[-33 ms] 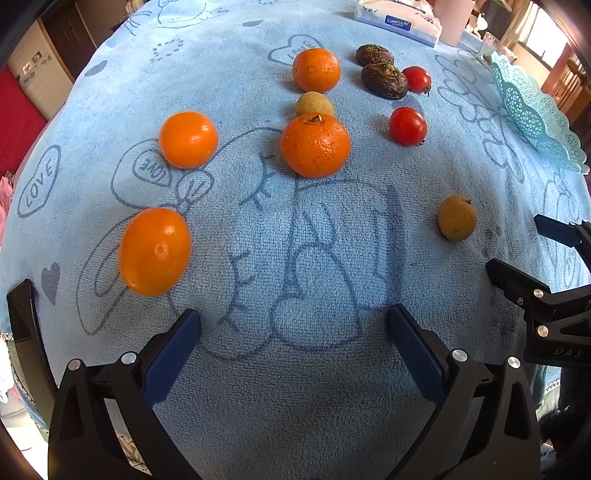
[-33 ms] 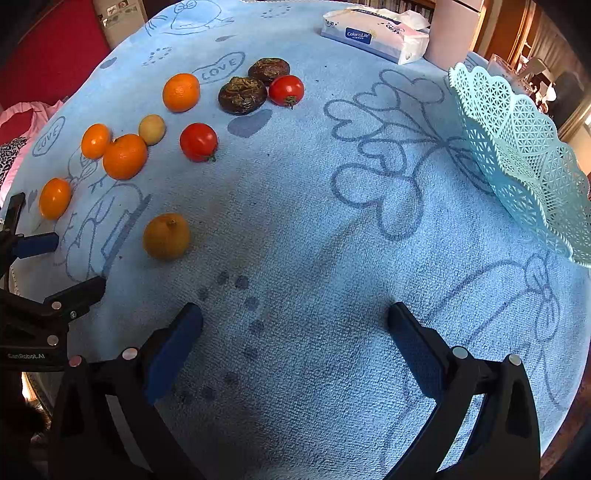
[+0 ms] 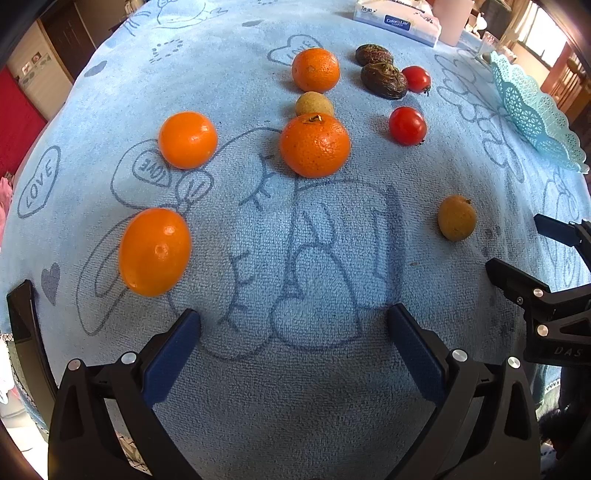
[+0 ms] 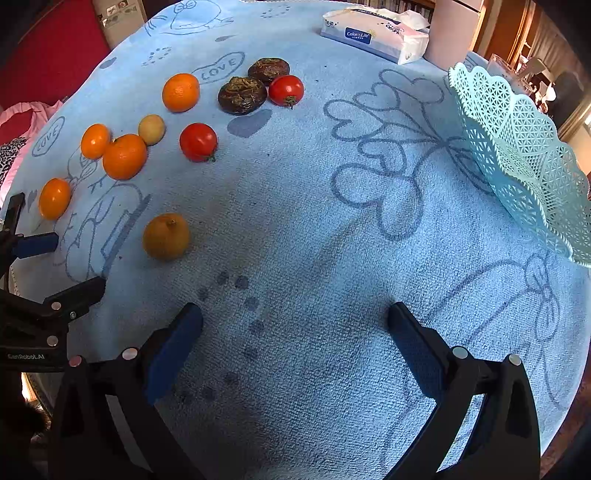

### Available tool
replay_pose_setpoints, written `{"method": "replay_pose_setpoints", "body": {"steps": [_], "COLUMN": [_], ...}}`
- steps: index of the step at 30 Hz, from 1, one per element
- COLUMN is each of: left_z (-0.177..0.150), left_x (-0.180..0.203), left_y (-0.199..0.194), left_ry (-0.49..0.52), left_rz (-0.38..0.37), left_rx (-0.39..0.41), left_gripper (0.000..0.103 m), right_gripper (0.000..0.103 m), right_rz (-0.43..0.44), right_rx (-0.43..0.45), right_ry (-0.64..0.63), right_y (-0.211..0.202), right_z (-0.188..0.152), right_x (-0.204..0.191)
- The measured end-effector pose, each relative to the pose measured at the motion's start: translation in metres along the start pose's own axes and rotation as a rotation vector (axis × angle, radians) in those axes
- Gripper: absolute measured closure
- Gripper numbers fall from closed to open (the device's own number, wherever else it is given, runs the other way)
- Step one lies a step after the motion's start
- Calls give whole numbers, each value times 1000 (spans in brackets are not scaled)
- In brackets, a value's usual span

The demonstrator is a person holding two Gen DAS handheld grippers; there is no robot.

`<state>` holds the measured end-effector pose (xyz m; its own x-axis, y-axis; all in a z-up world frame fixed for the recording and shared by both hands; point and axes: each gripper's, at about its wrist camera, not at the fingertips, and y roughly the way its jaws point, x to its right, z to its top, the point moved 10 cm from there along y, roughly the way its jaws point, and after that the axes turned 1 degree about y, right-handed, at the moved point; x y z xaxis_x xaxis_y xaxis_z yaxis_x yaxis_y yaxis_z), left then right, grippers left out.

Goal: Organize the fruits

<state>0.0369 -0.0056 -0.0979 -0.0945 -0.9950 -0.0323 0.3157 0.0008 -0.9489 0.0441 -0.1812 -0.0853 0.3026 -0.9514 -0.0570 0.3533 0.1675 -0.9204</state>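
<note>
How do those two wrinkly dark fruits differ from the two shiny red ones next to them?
The dark fruits are brown-black with a wrinkled, dull skin; the red ones are smooth and glossy.
The dark fruits look flatter and broader; the red ones look rounder and somewhat smaller.
The dark pair lie close together, while the red pair lie apart, one right beside the dark pair.
All four rest loose on the blue cloth, outside the lattice basket.

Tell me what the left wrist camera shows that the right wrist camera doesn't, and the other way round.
Only the left wrist view shows the left gripper from behind, open over bare cloth.

Only the right wrist view shows the right gripper from behind, also open, and the inside of the lattice basket, which looks empty.

Both show the oranges, two tomatoes, two dark wrinkled fruits, two small tan fruits, the tissue pack and the blue cloth.
</note>
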Motion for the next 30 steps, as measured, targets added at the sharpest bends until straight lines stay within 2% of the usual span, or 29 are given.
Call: {"method": "replay_pose_setpoints", "body": {"steps": [8, 13, 19, 21, 24, 26, 30], "left_z": [7, 9, 19, 24, 26, 28, 29], "left_x": [0, -10, -35, -46, -64, -73, -84], "left_y": [-1, -10, -42, -48, -47, -41, -28], "left_ry": [13, 7, -5, -3, -57, -84, -96], "left_rz": [-20, -89, -55, -23, -18, -30, -72], "left_rx": [9, 20, 107, 130, 128, 111, 70], "left_gripper": [5, 5, 5, 5, 5, 11, 31], "right_gripper": [2, 2, 2, 2, 2, 2, 2], "right_rz": [0, -5, -21, -29, -39, -45, -50], "right_rx": [-1, -2, 1, -3, -14, -26, -66], "right_ry": [2, 12, 39, 52, 69, 79, 105], "right_y": [0, 1, 2, 2, 4, 5, 5], "right_z": [0, 1, 5, 7, 10, 14, 18], "right_x": [0, 2, 3, 3, 3, 4, 4]}}
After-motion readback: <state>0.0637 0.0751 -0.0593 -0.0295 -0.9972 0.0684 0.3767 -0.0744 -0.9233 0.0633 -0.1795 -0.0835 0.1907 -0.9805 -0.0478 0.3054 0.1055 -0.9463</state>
